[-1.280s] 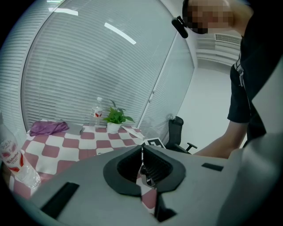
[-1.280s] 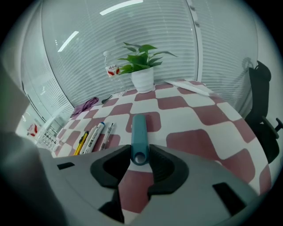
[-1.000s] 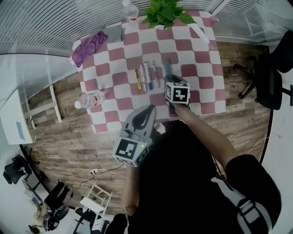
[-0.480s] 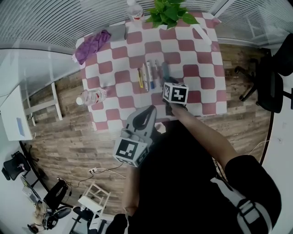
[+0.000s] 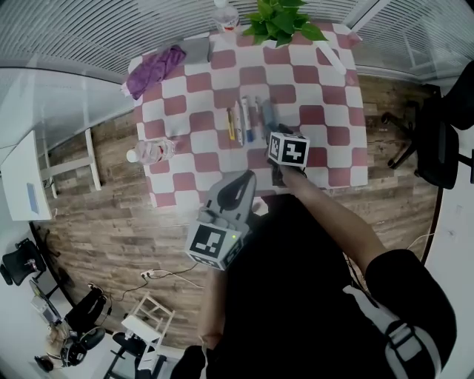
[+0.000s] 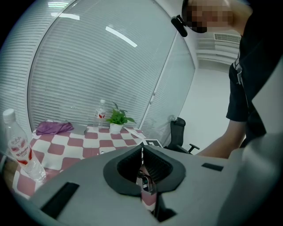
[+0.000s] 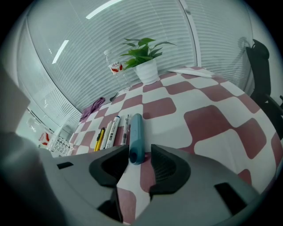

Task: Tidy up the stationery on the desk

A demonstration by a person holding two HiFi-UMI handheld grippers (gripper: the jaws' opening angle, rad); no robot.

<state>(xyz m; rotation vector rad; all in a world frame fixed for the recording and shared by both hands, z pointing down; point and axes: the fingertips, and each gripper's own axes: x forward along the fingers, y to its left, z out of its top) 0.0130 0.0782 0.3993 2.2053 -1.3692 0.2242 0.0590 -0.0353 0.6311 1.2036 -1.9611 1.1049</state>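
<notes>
On the red-and-white checkered table (image 5: 326, 111) a row of stationery lies side by side: a yellow cutter (image 5: 230, 124), a white marker (image 5: 238, 122), a thin pen (image 5: 246, 118) and a teal pen-shaped case (image 5: 268, 116). My right gripper (image 5: 275, 138) is low over the table. In the right gripper view it (image 7: 135, 161) is open, with the near end of the teal case (image 7: 135, 134) between its jaws and a gap on the right side. My left gripper (image 5: 243, 181) hangs off the table's front edge, shut and empty (image 6: 142, 150).
A potted plant (image 5: 285, 18), a water bottle (image 5: 224, 15), a purple cloth (image 5: 155, 63) and a grey pad (image 5: 194, 50) stand along the far edge. Another bottle (image 5: 152, 152) is at the left edge. White paper (image 7: 190, 70) lies far right. An office chair (image 5: 437, 141) stands right.
The head camera has shifted a little, so the table sits slightly higher and to the right. Both grippers hold about the same places relative to the pens.
</notes>
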